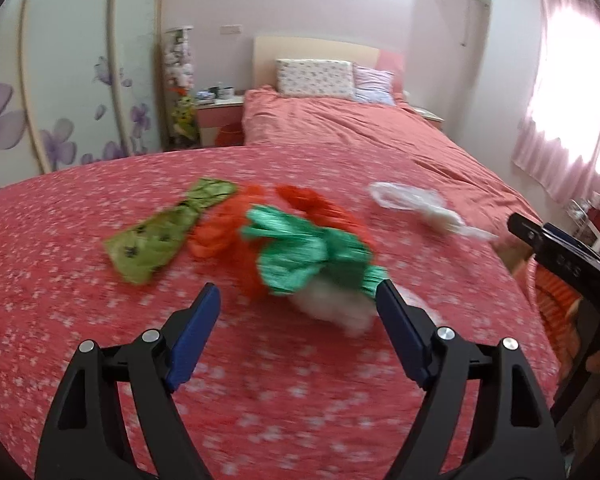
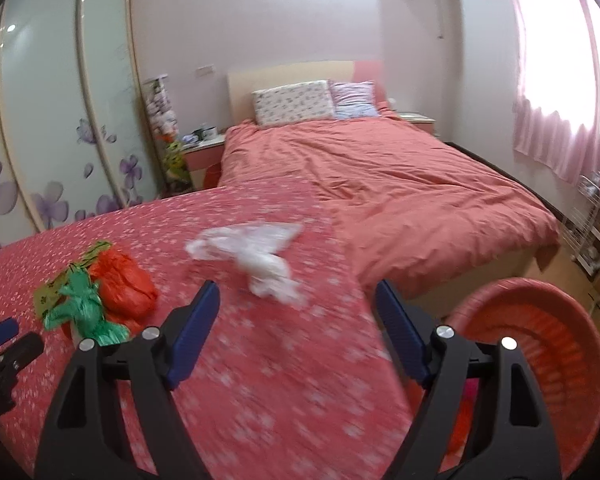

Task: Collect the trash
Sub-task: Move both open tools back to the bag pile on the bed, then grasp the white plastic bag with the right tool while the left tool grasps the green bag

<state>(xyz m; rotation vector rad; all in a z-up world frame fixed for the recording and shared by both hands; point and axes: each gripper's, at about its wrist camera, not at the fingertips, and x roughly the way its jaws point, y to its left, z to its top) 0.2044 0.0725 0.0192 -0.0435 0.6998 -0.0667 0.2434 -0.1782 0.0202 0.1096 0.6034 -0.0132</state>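
Loosely crumpled green bag overlaps orange bag.

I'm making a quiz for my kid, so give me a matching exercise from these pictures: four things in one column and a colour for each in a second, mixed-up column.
Things
1. crinkled bag nearest the left gripper
2. flat wrapper at the left of the pile
3. bag ahead of the right gripper
4. basket beside the bed

Colours
A. white and clear
B. orange-red
C. bright green
D. yellow-green with dark print

Pairs: 1-C, 2-D, 3-A, 4-B
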